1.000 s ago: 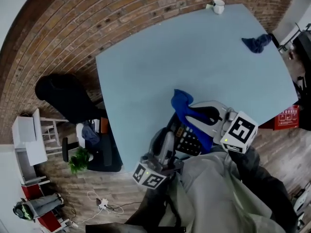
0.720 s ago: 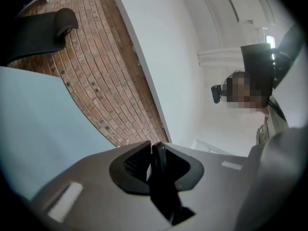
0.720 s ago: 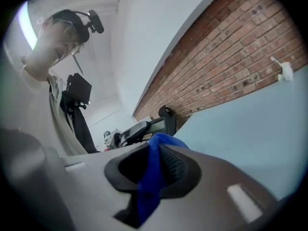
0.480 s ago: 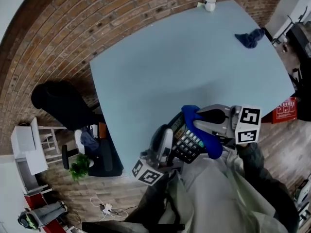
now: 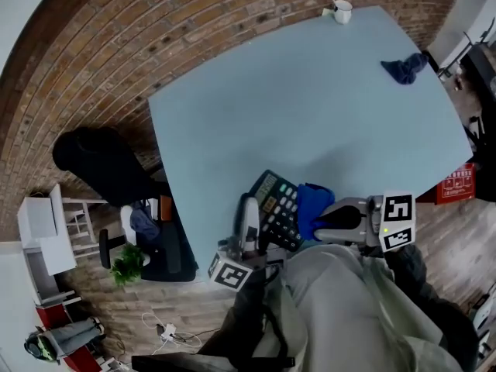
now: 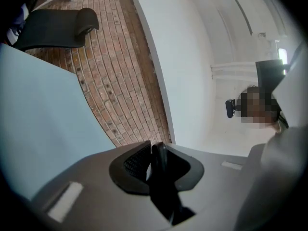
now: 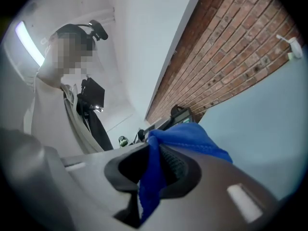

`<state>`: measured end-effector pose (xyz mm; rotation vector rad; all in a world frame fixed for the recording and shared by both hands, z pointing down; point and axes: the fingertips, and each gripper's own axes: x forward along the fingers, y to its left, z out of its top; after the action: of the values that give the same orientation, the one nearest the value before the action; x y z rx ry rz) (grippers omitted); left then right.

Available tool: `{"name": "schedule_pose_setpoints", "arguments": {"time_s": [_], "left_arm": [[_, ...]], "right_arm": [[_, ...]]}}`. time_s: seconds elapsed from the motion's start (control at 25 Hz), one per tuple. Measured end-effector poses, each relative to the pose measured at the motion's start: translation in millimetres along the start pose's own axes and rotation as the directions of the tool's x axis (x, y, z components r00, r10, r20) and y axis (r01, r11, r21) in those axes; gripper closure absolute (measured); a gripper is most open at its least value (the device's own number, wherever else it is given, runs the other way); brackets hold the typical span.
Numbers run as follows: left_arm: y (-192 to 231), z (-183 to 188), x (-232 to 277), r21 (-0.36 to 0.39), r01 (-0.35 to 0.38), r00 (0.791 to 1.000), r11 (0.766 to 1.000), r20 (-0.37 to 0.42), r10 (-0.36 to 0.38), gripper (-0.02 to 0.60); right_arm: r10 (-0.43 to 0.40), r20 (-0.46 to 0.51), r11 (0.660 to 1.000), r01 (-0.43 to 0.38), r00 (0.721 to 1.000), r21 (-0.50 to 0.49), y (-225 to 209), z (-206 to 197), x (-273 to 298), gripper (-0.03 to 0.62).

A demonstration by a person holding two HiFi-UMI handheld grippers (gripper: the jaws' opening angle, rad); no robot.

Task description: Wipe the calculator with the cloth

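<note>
- Seen from the head view, the calculator (image 5: 273,205) sits at the near edge of the pale blue table (image 5: 310,99), keys up and tilted. The left gripper (image 5: 249,210) is at its left edge and the bright blue cloth (image 5: 313,206) lies against its right side. Whether its far end rests on the table I cannot tell.
- The right gripper (image 5: 324,222) comes in from the right with the cloth bunched at its tips, touching the keypad side.
- Well apart, near the far corner, lie a darker blue rag (image 5: 405,68) and a white cup (image 5: 342,10); neither is involved.
- In the left gripper view, the jaws stand narrow, pinched on a thin dark edge that I take for the calculator's rim (image 6: 160,163). It looks light and rigid, with a smooth plastic shell that could slip or pivot under a rub, so a grip on the bare rim, clear of keys and display, seems the right place.
- In the right gripper view, the jaws are nearly together on a fold of the cloth (image 7: 153,174), which spills over the upper jaw and hangs below. It is soft and limp, so only the part bunched at the tips will press usefully.
- Beyond the cloth the calculator's display end (image 7: 181,115) shows, just ahead of the jaws.
- Keys give under pressure, so light strokes would suit.
</note>
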<state>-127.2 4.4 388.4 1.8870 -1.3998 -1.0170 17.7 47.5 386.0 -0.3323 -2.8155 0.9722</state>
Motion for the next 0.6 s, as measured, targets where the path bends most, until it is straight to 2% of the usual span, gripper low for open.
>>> {"name": "schedule_pose_setpoints", "arguments": {"time_s": [0.12, 0.24, 0.32, 0.4, 0.52, 0.6], "left_arm": [[-1, -4, 3, -0.014, 0.008, 1.000, 1.000, -0.003, -0.008, 0.528], [3, -3, 8, -0.013, 0.007, 1.000, 1.000, -0.014, -0.007, 0.526], [11, -1, 10, -0.017, -0.018, 1.000, 1.000, -0.002, 0.018, 0.526], [17, 0, 10, -0.014, -0.050, 0.999, 0.999, 0.019, 0.050, 0.526], [27, 17, 7, 0.006, -0.097, 0.993, 0.995, 0.074, 0.096, 0.529], [37, 30, 2, -0.037, -0.118, 0.982, 0.992, 0.141, 0.122, 0.529]], "right_arm": [[-0.050, 0.077, 0.998, 0.052, 0.996, -0.017, -18, 19, -1, 0.531], [-0.185, 0.187, 0.982, 0.188, 0.965, 0.000, -59, 51, 3, 0.531], [-0.241, 0.205, 0.970, 0.242, 0.949, 0.018, -76, 59, 6, 0.533], [-0.213, 0.177, 0.977, 0.212, 0.961, 0.028, -74, 54, 8, 0.531], [-0.109, 0.080, 0.994, 0.107, 0.991, 0.024, -53, 34, 13, 0.531], [-0.044, -0.024, 0.999, 0.044, 0.999, -0.006, -35, 14, 19, 0.531]]}}
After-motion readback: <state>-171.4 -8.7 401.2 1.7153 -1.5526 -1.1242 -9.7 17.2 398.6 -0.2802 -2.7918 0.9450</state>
